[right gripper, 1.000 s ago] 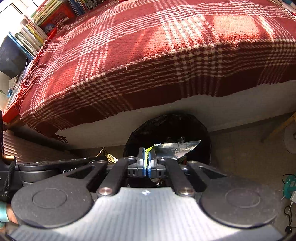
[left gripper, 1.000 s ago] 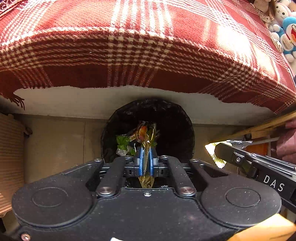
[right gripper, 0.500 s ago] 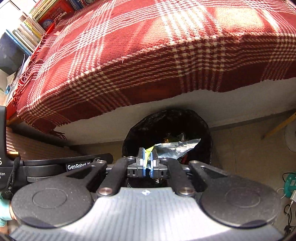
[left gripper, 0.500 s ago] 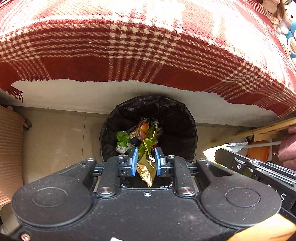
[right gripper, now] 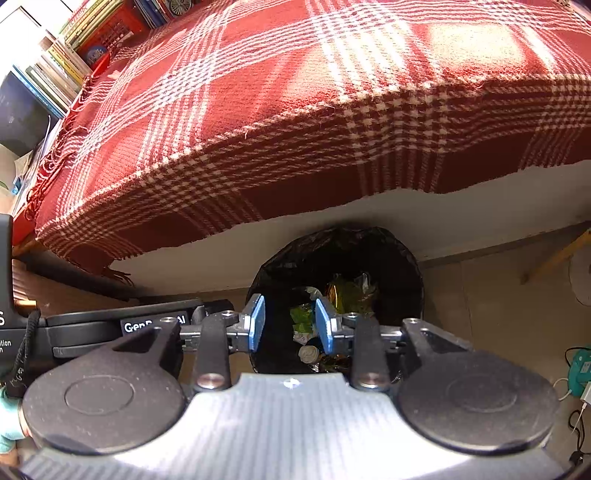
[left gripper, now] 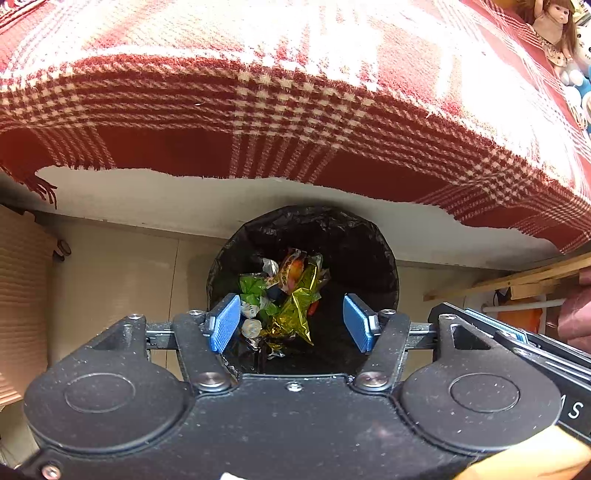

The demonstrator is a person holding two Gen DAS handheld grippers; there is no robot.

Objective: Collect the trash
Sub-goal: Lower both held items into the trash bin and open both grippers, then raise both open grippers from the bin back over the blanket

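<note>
A round bin with a black liner stands on the floor against the bed. Inside lie crumpled wrappers: a gold foil one, green ones and an orange-printed one. My left gripper hangs over the bin mouth, its jaws opening with nothing between the blue pads. My right gripper hangs over the same bin from the other side, its jaws opening too and free of any wrapper. The silver wrapper it held is not clearly visible among the trash.
A bed with a red and white plaid blanket overhangs the bin at the back. Books line the far left. A doll and plush toys sit at the bed's right end. Wooden slats and cables lie on the floor to the right.
Both grippers were shut on wrappers, the left on gold foil and the right on silver foil. Both have spread their jaws and the wrappers have dropped into the bin.
</note>
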